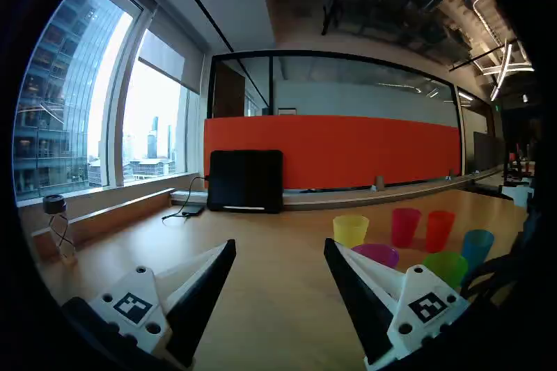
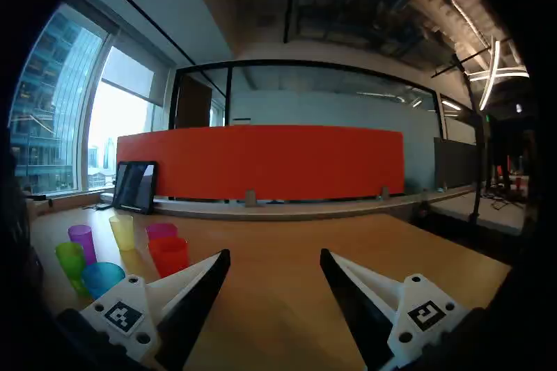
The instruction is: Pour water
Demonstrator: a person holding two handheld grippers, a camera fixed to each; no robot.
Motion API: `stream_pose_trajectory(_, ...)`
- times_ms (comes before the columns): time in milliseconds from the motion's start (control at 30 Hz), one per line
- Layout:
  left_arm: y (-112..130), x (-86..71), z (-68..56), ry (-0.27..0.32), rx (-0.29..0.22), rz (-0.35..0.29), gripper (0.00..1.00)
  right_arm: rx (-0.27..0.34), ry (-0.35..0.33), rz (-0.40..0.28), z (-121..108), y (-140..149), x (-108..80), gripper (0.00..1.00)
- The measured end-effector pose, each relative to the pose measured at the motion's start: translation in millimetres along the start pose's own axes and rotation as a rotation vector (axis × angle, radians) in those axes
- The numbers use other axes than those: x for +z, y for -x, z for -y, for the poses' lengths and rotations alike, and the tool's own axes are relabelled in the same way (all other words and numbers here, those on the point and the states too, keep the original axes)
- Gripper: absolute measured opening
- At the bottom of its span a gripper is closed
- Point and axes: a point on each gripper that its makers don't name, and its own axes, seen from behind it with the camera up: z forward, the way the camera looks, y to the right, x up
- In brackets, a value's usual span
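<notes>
— Where do the cups stand?

— Clustered on the wooden surface. In the left gripper view they sit ahead and to the right, just past the right finger; the purple and green ones are nearest, with yellow, pink, red and blue behind. The right gripper view has the same six low on its left, beside its left finger.

— What differs between the views?

— The left gripper view takes in a small clear bottle with a dark cap, upright at the far left by the window, well apart from the cups. The right gripper view looks further right, along the orange panel to another desk at the far right. Both catch the dark screen propped at the back.

— And the tools?

— The left hand-held gripper points forward, level, low over the wood, its fingers spread wide with nothing between them. The right hand-held gripper is posed the same way: released, grasping nothing, bare wood in the gap.
</notes>
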Motion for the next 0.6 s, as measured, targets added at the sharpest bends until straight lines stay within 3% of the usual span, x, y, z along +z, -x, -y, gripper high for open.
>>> stream_pose_trajectory(600, 1.1, 0.3, 0.6, 0.000, -0.004, 0.000, 0.94, 0.000, 0.000, 0.000, 1.3, -0.3, 0.1, 1.00)
